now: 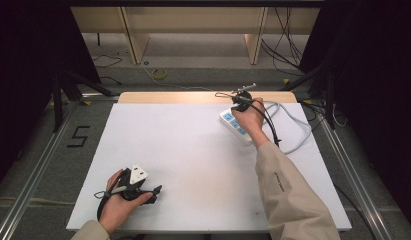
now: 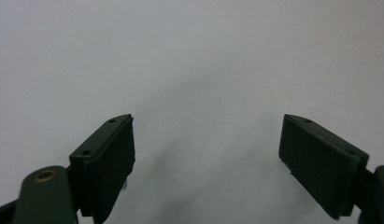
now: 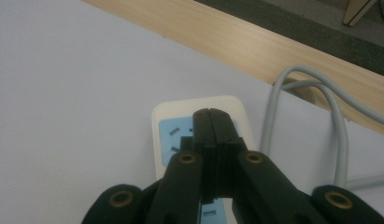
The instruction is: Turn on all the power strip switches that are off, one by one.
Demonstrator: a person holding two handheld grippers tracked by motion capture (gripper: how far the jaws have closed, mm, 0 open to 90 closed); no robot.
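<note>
1 power strip (image 1: 236,126), 1 grey cable (image 1: 298,127), 2 tools: left (image 1: 155,192), right (image 3: 211,122), 1 table (image 1: 183,150).

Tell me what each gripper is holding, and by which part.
Nothing is held. The left gripper is open over bare table. The right gripper is shut on nothing, jaws together above the power strip.

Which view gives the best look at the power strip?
The right gripper view: the power strip sits close beneath the shut right tongs, showing its white casing, blue socket faces and grey cable. The high view shows it small, partly behind the right hand. The left gripper view looks at bare table.
</note>
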